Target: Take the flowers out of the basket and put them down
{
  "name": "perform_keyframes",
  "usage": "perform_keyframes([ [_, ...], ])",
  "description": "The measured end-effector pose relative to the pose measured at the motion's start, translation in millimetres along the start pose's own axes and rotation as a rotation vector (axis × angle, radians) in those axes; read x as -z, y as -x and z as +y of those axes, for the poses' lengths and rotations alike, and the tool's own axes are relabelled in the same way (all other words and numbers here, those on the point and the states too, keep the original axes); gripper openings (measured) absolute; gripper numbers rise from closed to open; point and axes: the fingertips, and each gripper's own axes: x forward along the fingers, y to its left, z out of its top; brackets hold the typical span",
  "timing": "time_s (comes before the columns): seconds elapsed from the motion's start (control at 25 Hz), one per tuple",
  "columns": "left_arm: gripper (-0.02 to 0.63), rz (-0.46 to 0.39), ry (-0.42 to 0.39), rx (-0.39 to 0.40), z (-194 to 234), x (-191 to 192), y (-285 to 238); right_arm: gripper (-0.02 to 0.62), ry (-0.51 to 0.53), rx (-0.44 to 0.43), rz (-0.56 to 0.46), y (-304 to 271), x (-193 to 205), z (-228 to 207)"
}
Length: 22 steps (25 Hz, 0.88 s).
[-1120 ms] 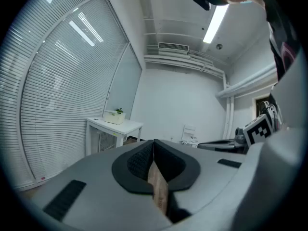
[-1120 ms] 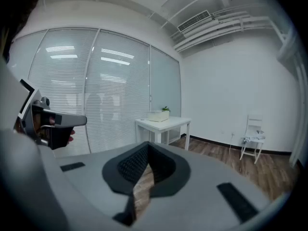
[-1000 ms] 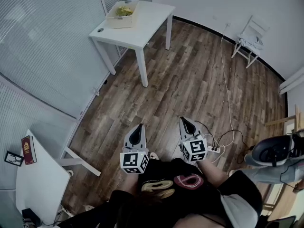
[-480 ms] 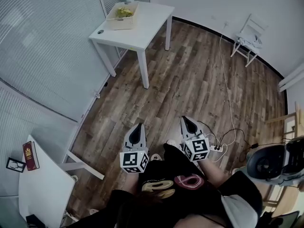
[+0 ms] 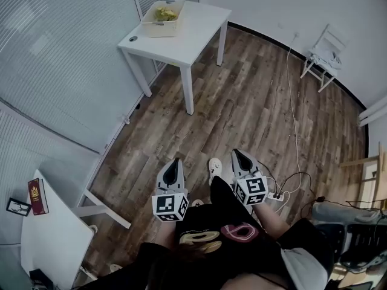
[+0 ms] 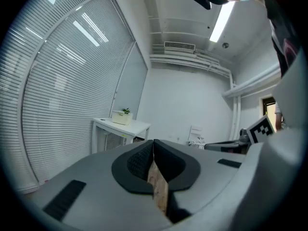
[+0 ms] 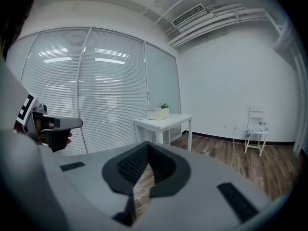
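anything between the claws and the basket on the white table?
Head view: only bare wood floor, then the white table's top, up to the basket.

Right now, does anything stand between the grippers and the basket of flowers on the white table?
Nothing visible does. Only bare wood floor lies between the left gripper, the right gripper and the table carrying the basket. A white cable runs along the floor further right, off that line.

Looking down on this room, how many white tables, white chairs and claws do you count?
White tables: 2, far table and near table
White chairs: 1
Claws: 2, left claw and right claw
Total: 5
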Motion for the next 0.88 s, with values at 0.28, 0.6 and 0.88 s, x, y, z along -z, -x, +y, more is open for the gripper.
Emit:
perform_keyframes([
  [0.28, 0.018, -0.008, 0.004, -0.031, 19.2, -15.0, -56.0, 0.011, 0.030, -0.060, 0.004, -61.9, -19.6, -14.5],
  [0.6, 0.018, 0.001, 0.000, -0.028, 23.5, -31.1, -124.6, 0.011, 0.019, -0.084, 0.000, -119.9, -43.8, -47.6],
  [0.88, 0.018, 0.001, -0.019, -0.019, 16.7, -46.2, -187.0, 0.011, 0.003, -0.076, 0.009, -160.6, -54.1, -94.2],
])
